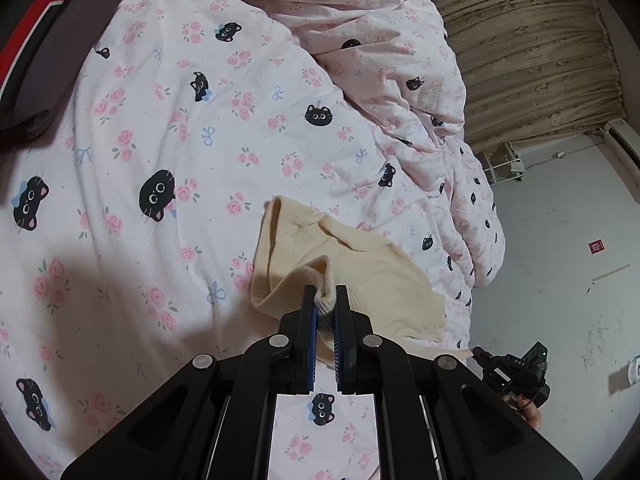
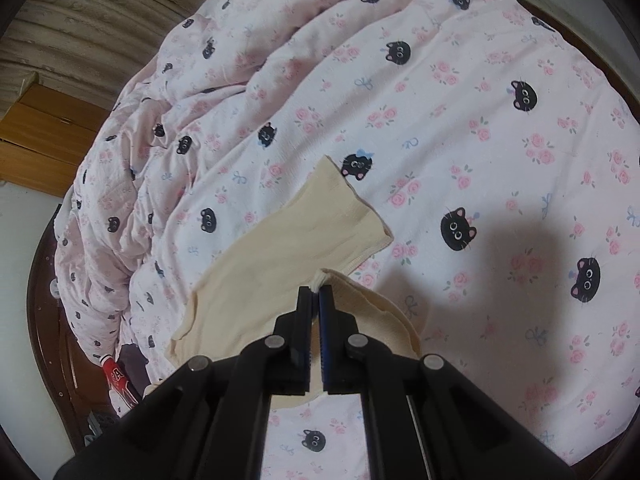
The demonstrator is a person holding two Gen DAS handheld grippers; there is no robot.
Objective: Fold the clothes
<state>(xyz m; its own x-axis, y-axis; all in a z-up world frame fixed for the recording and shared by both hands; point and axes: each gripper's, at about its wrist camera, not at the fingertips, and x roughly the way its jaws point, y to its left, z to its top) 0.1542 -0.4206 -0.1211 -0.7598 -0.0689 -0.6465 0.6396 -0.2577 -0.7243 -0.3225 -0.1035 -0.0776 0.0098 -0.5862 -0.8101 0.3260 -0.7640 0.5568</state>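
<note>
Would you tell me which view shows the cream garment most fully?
The right wrist view: the cream garment spreads flat with its far hem and corner visible. The left wrist view shows it bunched and folded, partly behind the left hand-held gripper.

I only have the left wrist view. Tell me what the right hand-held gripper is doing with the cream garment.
Observer: The right hand-held gripper is shut on a ribbed edge of the cream garment.
Operator: Report how the rest of the garment lies on that side.
Observer: Beyond the right grip, a long flat panel stretches across the cat-print bedding, ending in a hemmed edge beside a black cat face.
Operator: Say what lies past the bed on that side.
Observer: A wooden cabinet stands at the far left, and a red-and-white item lies at the bed's lower left edge.
</note>
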